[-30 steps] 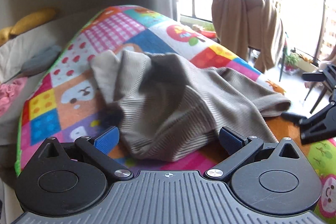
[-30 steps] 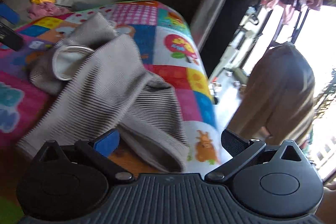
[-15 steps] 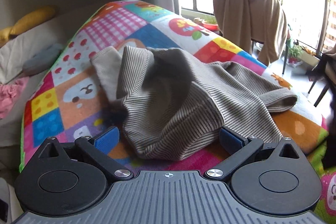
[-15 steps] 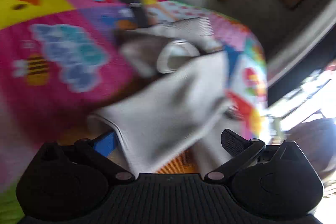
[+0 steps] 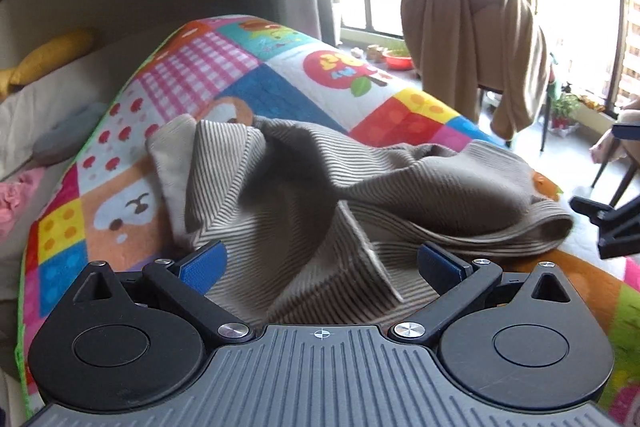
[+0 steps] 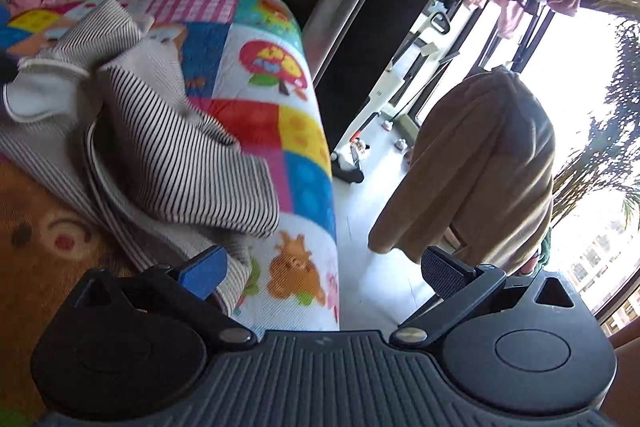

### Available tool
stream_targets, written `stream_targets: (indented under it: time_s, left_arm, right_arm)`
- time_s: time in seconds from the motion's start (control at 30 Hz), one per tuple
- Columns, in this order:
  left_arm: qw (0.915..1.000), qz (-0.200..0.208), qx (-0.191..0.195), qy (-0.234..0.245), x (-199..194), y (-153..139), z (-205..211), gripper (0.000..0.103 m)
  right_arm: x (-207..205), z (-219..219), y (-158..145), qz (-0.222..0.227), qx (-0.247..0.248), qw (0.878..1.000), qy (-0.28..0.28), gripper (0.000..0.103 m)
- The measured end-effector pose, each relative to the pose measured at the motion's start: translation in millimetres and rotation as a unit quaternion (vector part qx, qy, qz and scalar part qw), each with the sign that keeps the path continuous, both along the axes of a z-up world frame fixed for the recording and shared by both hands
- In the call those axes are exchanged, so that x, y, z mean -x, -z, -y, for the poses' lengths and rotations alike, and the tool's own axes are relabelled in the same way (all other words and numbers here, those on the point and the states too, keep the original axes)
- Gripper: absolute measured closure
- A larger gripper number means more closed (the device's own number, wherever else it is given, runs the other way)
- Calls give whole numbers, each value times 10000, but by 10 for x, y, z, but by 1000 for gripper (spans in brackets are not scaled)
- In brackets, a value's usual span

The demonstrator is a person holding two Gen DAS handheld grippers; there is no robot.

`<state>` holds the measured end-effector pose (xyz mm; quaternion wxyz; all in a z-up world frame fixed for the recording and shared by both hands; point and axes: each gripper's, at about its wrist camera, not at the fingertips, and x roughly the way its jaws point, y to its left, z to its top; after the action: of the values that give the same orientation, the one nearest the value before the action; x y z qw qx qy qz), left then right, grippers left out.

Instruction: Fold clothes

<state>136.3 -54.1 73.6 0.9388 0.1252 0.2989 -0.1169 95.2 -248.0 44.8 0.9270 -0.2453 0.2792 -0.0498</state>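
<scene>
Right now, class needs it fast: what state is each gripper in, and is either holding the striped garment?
Left gripper: open, holding nothing; striped garment lies between its fingers.
Right gripper: open, empty.

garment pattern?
Thin beige-and-dark stripes on the garment; clearest in the right wrist view.

Striped garment (image 5: pixel 304 211): its near hem is running out of sight behind the left gripper (image 5: pixel 320 263) body.
Same garment, right view (image 6: pixel 168 155): its left part is being cut off by the edge.
Right gripper (image 5: pixel 612 223): only a dark piece is showing at the left view's edge.
Quilt (image 6: pixel 280 131): its near corner is blurring.
</scene>
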Motion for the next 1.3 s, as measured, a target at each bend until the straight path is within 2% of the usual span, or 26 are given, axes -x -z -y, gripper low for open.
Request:
stream_targets:
  time_s: [0.1, 0.17, 0.27, 0.3, 0.33, 0.4, 0.53, 0.63, 0.73, 0.83, 0.9, 1.0, 1.13, 1.2, 1.3]
  left_arm:
    - [9988, -99, -391, -263, -176, 137, -50, 0]
    - [9974, -239, -533, -420, -251, 210, -161, 0]
    - [9932, -204, -827, -789, -293, 215, -409, 0]
    - [9919, -157, -890, -891, -280, 183, -505, 0]
    - [9915, -158, -882, -946, -261, 146, -601, 0]
    - [9913, -191, -831, -1001, -209, 113, -719, 0]
    - [9907, -179, -839, -1059, -94, 141, -796, 0]
    - [9912, -221, -740, -1073, -47, 176, -797, 0]
    - [9917, -249, -693, -1053, -47, 200, -813, 0]
    - [9917, -332, -657, -1053, -88, 217, -868, 0]
    - [9919, -345, -672, -1024, -50, 157, -975, 0]
    - [9933, -128, -673, -934, 329, -86, -1174, 0]
    - [9952, 64, -568, -790, 1133, -331, -1416, 0]
    - [9954, -98, -606, -740, 1412, -259, -1468, 0]
    - [9943, -452, -685, -675, 1611, -64, -1511, 0]
  right_arm:
    - [-118, -46, 198, -365, 29, 9993, -104, 0]
    - [-178, -55, 205, -92, 149, 9998, 114, 0]
    - [-257, -68, 200, 325, 308, 9981, 421, 0]
    - [-205, -63, 80, 521, 222, 9976, 389, 0]
    - [-155, -65, -33, 688, 145, 9969, 341, 0]
    - [-82, -156, -122, 577, 174, 9982, 44, 0]
    - [135, -428, 11, -40, 121, 9967, -802, 0]
    - [256, -566, 145, -269, 126, 9941, -1046, 0]
    - [205, -619, 295, -277, 692, 9949, -685, 0]
    - [2, -508, 414, -108, 1365, 9905, -161, 0]
    - [197, -471, 243, -109, 1147, 9929, -282, 0]
    - [491, -414, -14, -111, 818, 9955, -465, 0]
    - [882, -338, -357, -112, 378, 9967, -707, 0]
    - [1076, -308, -510, -134, 180, 9963, -833, 0]
    - [1317, -428, -376, -588, 331, 9911, -1146, 0]
